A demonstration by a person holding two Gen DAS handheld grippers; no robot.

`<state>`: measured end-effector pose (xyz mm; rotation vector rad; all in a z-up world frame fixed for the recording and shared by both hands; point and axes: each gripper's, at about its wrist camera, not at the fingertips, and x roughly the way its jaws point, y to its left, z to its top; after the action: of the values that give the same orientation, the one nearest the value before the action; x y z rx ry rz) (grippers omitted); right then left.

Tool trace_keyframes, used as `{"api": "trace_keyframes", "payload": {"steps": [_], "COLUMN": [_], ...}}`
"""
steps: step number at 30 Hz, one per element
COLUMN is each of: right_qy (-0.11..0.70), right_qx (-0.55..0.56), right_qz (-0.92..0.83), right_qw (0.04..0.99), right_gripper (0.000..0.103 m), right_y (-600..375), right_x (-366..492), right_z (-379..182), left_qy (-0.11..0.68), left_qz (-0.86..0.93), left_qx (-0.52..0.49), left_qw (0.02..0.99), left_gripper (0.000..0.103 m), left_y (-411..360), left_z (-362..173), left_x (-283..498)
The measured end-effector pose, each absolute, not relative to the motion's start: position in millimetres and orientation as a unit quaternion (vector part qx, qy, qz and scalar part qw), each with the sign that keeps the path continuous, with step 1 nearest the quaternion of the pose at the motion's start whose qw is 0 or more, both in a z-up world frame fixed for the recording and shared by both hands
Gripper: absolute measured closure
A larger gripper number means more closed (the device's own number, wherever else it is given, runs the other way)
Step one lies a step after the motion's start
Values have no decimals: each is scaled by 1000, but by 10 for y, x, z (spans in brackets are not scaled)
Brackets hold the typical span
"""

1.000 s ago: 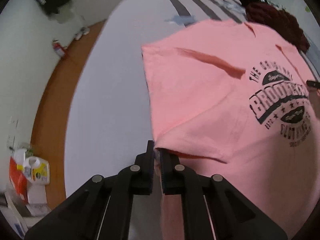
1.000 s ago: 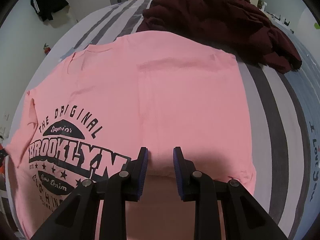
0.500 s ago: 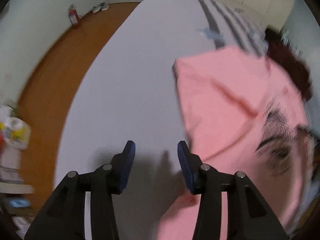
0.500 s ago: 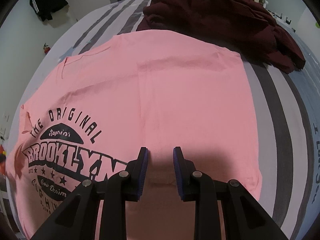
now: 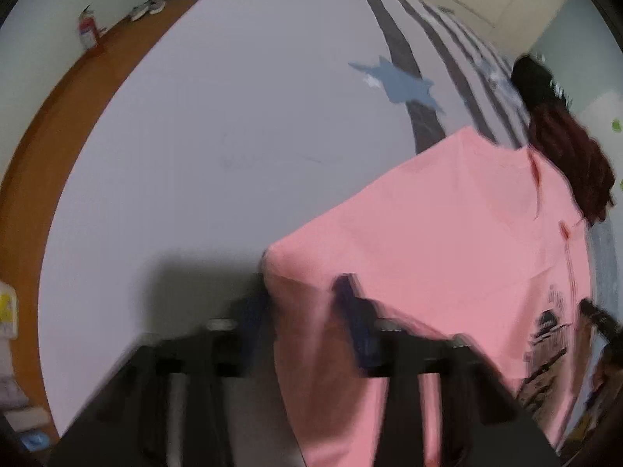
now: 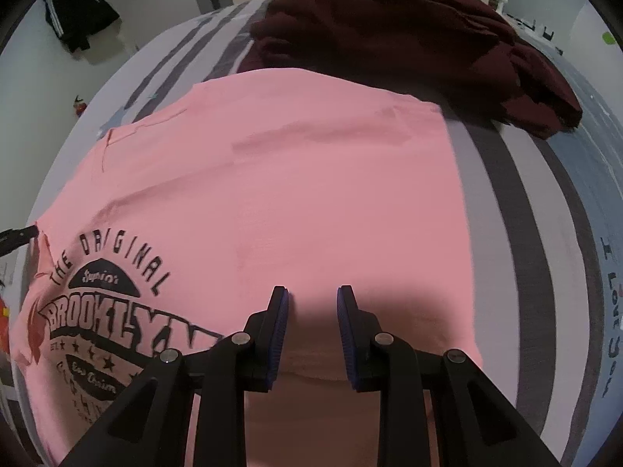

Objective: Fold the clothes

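A pink T-shirt (image 6: 296, 202) with black "Brooklyn" print lies flat on the bed, its sleeves folded in. In the blurred left wrist view, my left gripper (image 5: 301, 305) is open at the shirt's (image 5: 447, 241) near left corner, and the pink cloth lies between its two fingers. My right gripper (image 6: 313, 292) stands open low over the shirt's right half, nothing pinched between its blue pads (image 6: 281, 311). A tip of the left gripper (image 6: 15, 235) shows at the shirt's left edge in the right wrist view.
A dark maroon garment (image 6: 409, 39) lies heaped beyond the shirt at the bed's far side. The bedsheet (image 5: 233, 124) is pale grey with dark stripes (image 6: 518, 202). A wooden floor (image 5: 50, 109) runs along the bed's left side, with a red extinguisher (image 5: 87, 31).
My left gripper was shut on the shirt's sleeve edge, let go, opened, swung left over the bare sheet, then came back to the shirt's corner. The right gripper hardly moved.
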<state>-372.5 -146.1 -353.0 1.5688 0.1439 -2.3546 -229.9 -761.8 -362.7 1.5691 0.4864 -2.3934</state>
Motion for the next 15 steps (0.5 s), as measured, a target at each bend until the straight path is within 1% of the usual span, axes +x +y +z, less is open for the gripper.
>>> {"api": "trace_keyframes", "payload": {"steps": [2,5,8,11,13,15], "right_qy": [48,46,49,46,45,44], "right_qx": [548,549,548,548,550,551], "right_qz": [-821,-821,-822,-822,-821,-820], "right_qw": [150,149,149,148,148,150], "right_gripper": [80,80,80,80,80,80], "right_y": [-1417,-1419,-1431,-1418,-1401,-1374], "right_x": [-3751,-3782,-3803,-3778,-3770,-3775], "right_z": [-3547,-3560,-3559,-3556,-3559,-3535], "left_qy": [156,123,116,60,59,83], "left_qz": [-819,-836,-843,-840,-828,-819], "left_qx": [541,519,512,530,548,556], "left_qw": [113,127,118,102,105,114], "left_gripper": [98,99,99,99,99,98], "left_y": [-7599,-7660,-7724,-7589,-7568,-7588], "left_z": [-3678,-3514,-3411,-3473,-3572,-3629], "left_x": [-2387,-2582,-2851,-3031,-3059,-3015]}}
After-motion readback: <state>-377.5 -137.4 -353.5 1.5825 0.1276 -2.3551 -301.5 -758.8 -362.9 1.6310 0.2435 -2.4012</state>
